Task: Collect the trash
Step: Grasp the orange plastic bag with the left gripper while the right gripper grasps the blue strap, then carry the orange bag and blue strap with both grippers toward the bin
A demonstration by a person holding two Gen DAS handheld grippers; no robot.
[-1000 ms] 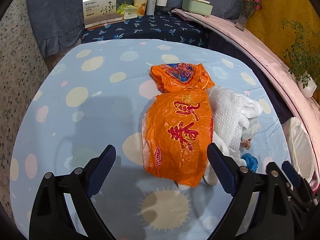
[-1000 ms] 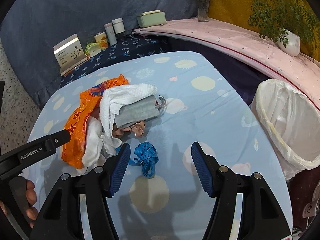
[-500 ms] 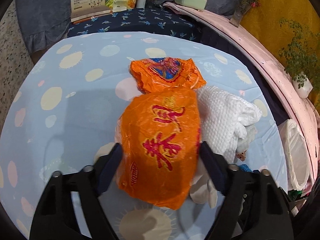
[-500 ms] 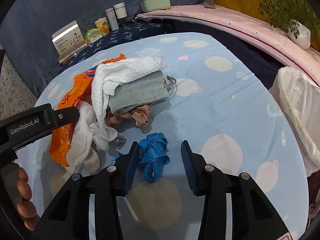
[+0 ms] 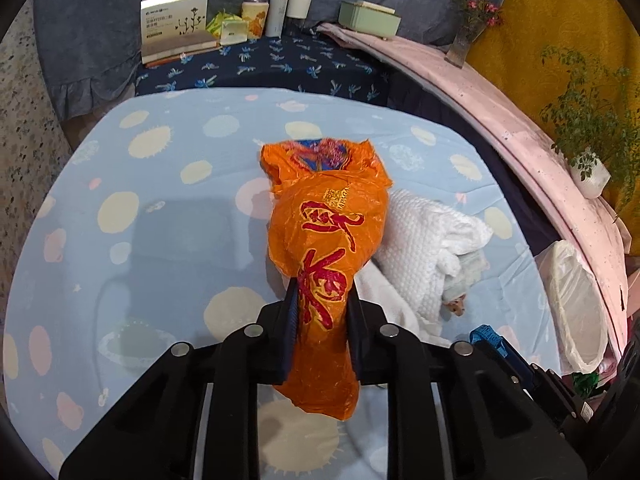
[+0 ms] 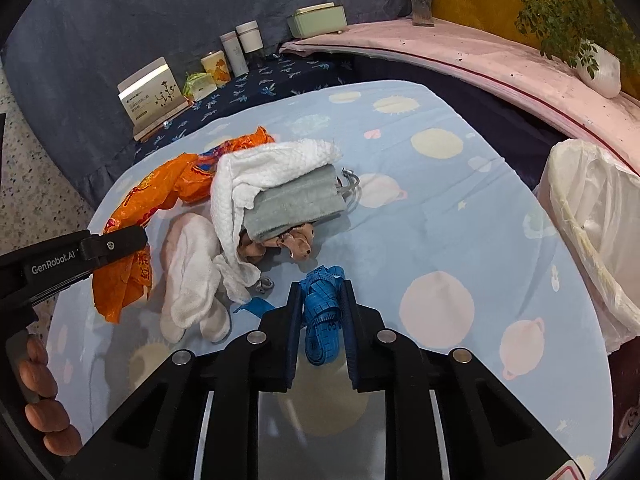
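My left gripper (image 5: 320,300) is shut on an orange plastic bag (image 5: 326,248) with red print, bunched between the fingers and lifted at its near end. A second orange wrapper (image 5: 320,160) lies just behind it. My right gripper (image 6: 320,292) is shut on a blue measuring tape (image 6: 322,308) on the light blue tablecloth. The orange bag (image 6: 132,216) and the left gripper's finger (image 6: 108,246) also show at the left of the right wrist view. A bin with a white liner (image 6: 592,224) stands off the table's right edge.
A pile of white towel (image 6: 260,176), grey cloth (image 6: 296,204), a small brown toy (image 6: 298,242) and a white sock (image 6: 192,280) lies mid-table. Boxes, cups and a green case (image 6: 318,20) line the far bench. Plants (image 6: 568,12) stand on the pink ledge at right.
Both grippers moved forward and closed. The left one closed on the orange bag and bunched it. The right one closed on the blue measuring tape.
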